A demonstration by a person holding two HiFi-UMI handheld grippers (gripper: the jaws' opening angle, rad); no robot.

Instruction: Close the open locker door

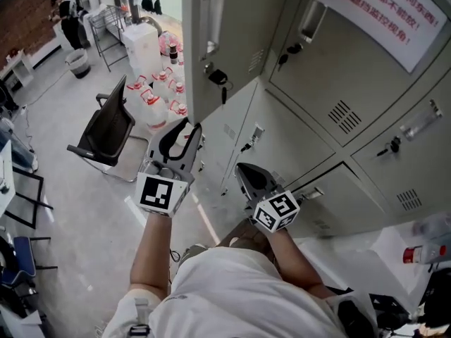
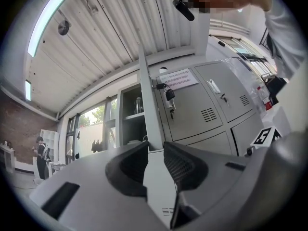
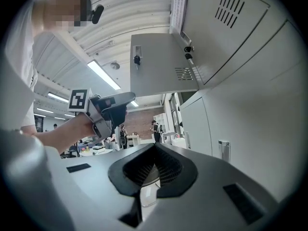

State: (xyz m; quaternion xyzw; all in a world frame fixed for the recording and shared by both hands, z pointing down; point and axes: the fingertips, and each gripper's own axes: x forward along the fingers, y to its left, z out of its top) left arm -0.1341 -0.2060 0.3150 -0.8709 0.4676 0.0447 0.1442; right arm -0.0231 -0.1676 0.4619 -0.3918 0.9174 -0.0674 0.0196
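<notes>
The open grey locker door [image 1: 218, 41] swings out from the bank of lockers [image 1: 338, 111], with keys [image 1: 218, 77] hanging from its lock. My left gripper [image 1: 189, 129] sits at the door's lower corner. In the left gripper view the door's edge [image 2: 149, 109] fills the gap between the jaws of the left gripper [image 2: 155, 150], and both pads press on it. The open compartment [image 2: 132, 119] lies left of that edge. My right gripper [image 1: 243, 169] hangs low in front of the lower lockers, its jaws together with nothing held. The right gripper view shows the right gripper [image 3: 154, 147], the door [image 3: 161, 66] and the left gripper [image 3: 113, 107].
A black chair [image 1: 106, 129] stands on the floor to the left. Several plastic bottles [image 1: 158, 90] are grouped behind the door. A printed notice [image 1: 384, 13] is stuck on the upper locker. Closed lockers with keys line the right side. People stand far off in the room.
</notes>
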